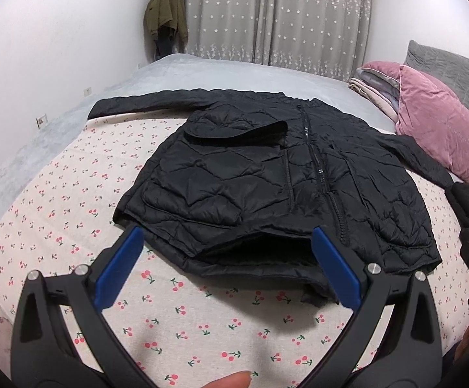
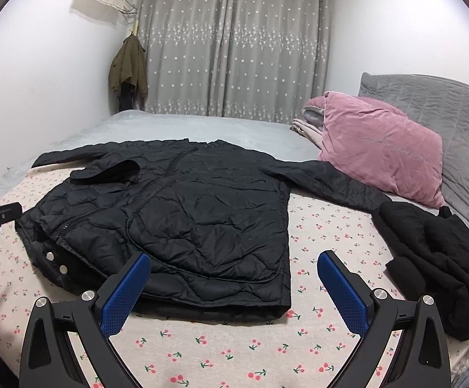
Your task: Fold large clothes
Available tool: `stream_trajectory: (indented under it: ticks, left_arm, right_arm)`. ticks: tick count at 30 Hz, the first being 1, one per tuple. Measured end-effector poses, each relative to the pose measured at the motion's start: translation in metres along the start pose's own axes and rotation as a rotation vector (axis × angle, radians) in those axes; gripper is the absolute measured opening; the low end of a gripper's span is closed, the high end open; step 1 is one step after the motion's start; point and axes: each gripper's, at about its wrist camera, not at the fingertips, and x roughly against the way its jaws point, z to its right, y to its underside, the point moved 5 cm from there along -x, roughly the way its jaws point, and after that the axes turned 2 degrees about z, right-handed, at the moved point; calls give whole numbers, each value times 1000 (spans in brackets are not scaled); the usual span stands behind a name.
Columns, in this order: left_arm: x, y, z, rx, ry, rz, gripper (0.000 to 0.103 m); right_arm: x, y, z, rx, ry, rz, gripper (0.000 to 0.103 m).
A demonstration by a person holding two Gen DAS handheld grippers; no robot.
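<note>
Jacket [image 1: 266,177] lying flat, zipped, mid frame on bed [image 1: 202,323], sleeves spreading to upper left and right. Hood [image 1: 234,129] flopping over chest. Left gripper [image 1: 228,242] hovering at hem, fingers spread wide, holding nothing. Right gripper [image 2: 234,268] hovering at hem corner, fingers spread wide, empty too. Second dark garment [image 2: 438,268] sitting at right, beside pillow [image 2: 380,152]. Judging: fold not yet starting, pre-grasp stage. Next move probably needing sleeve pinch, then folding inward across body.
</note>
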Motion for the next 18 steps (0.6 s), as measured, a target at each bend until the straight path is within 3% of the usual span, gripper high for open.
stream_trajectory:
  ticks: [3,6,10,14,18]
  left_arm:
    - [-5,-4,-13,4,-34,-17,103]
    - [-17,-9,-42,74,-82,-67,103]
    - [-41,4,-102,286,-133,-230,103]
    - [-57,19,-145,501,-179,-339,102]
    - [-79,16,-142,510,-133,-358,99]
  right_arm:
    - [-1,-1,0,4,25,23,103]
    - [-14,1,4,27,67,-5,103]
    - [-53,18,36,-196,-80,-205,103]
    - [-84,41,61,-434,-217,-369,103]
    - [-102,58,74,-587,-278,-443,102]
